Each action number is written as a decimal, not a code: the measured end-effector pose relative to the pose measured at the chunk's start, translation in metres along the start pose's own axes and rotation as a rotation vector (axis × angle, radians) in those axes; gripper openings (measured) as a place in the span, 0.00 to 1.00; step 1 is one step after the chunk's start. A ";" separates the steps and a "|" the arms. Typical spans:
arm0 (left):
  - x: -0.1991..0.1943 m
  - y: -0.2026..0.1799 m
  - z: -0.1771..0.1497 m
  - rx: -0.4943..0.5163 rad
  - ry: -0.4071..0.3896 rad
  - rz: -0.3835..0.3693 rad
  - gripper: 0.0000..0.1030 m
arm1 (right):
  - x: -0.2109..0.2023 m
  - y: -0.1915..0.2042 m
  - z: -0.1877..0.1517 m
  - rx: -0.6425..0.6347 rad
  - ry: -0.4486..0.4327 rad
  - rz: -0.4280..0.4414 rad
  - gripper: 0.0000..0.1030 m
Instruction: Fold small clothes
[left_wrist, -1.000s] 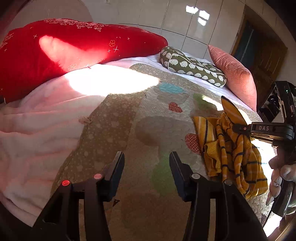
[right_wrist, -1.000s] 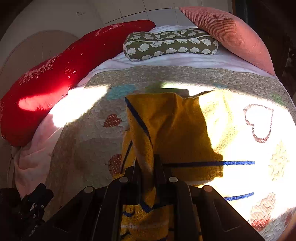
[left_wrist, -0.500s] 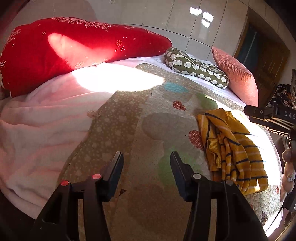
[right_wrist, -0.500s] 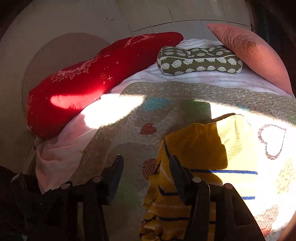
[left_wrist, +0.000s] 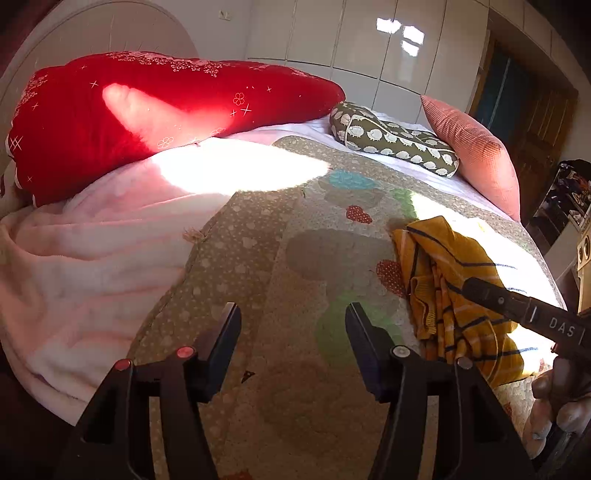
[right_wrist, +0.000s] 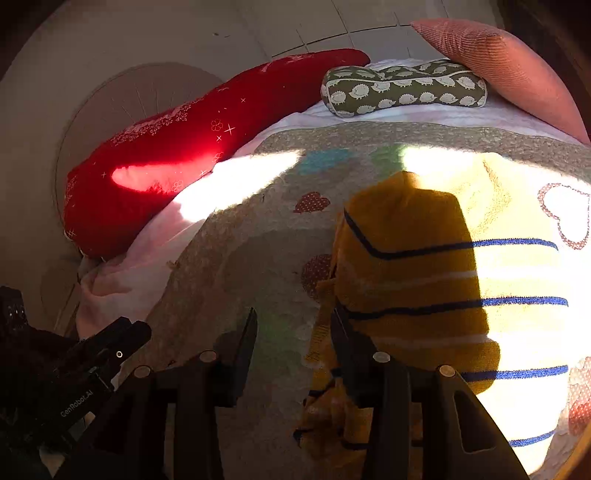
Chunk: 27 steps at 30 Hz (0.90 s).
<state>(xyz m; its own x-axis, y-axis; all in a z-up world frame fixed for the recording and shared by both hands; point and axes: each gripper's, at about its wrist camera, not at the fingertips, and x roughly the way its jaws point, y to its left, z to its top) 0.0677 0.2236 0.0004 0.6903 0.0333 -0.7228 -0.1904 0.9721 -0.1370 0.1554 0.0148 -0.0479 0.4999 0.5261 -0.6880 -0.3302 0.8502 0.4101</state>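
A yellow knitted garment (right_wrist: 417, 280) with dark blue stripes lies bunched and folded over on the patterned quilt (right_wrist: 236, 266), half in sunlight. My right gripper (right_wrist: 293, 332) hovers at its left edge with jaws opening. Only the ribbed hem lies just inside the right finger, and the pads press on nothing. In the left wrist view the garment (left_wrist: 447, 280) sits to the right of my left gripper (left_wrist: 291, 332). That gripper's jaws are opening over bare quilt (left_wrist: 280, 258), with nothing between them. One of the right gripper's fingers (left_wrist: 495, 297) reaches across the garment there.
A long red pillow (left_wrist: 166, 110), a green hedgehog-print bolster (left_wrist: 395, 140) and a pink cushion (left_wrist: 472, 151) line the head of the bed. A pink blanket (left_wrist: 81, 266) covers the left side. A person's hand (left_wrist: 561, 406) holds the right gripper's handle.
The right gripper, shut on a raised fold of the garment a second ago, has let it go; the fold dropped flat. The gripper moved left and widened. The left jaws widened slightly.
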 end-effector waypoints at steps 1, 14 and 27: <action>-0.001 -0.002 -0.001 0.005 -0.010 0.003 0.62 | -0.010 -0.005 -0.007 0.022 -0.040 -0.003 0.44; -0.087 -0.063 -0.019 0.069 -0.373 0.165 1.00 | -0.046 -0.044 -0.055 0.125 -0.036 0.029 0.45; -0.104 -0.146 -0.078 0.206 -0.260 0.050 1.00 | -0.134 -0.078 -0.125 0.045 -0.116 -0.502 0.60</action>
<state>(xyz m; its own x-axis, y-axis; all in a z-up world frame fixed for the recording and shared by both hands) -0.0306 0.0604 0.0432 0.8435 0.1144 -0.5248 -0.1017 0.9934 0.0530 0.0141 -0.1244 -0.0628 0.6740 0.0501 -0.7370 0.0063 0.9973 0.0736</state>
